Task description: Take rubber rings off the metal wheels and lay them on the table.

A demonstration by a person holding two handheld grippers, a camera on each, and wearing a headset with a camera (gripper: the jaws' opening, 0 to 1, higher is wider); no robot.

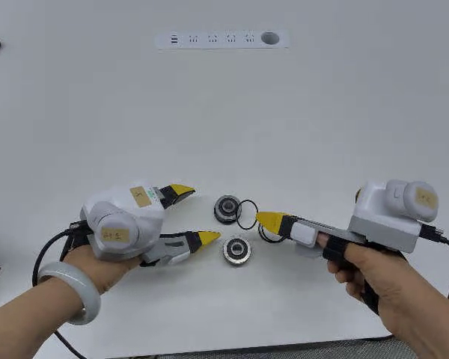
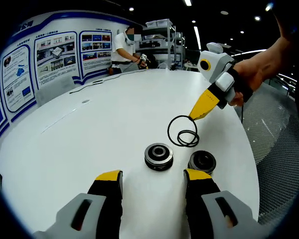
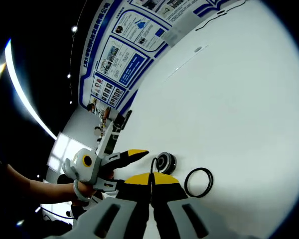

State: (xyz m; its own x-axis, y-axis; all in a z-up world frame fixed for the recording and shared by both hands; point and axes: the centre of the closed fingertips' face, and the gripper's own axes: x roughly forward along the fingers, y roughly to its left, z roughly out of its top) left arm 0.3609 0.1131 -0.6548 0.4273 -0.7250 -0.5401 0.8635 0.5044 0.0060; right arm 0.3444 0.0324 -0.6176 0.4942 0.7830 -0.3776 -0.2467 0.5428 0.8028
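Observation:
Two metal wheels lie on the white table, side by side in the left gripper view. My right gripper is shut on a thin black rubber ring, which hangs from its yellow tips beside the far wheel. A second ring lies flat on the table under that gripper and also appears in the right gripper view. My left gripper stands open just left of the wheels, nothing between its fingers.
A white power strip lies at the far side of the table. The table's front edge runs close below both hands. A person stands far off by shelves.

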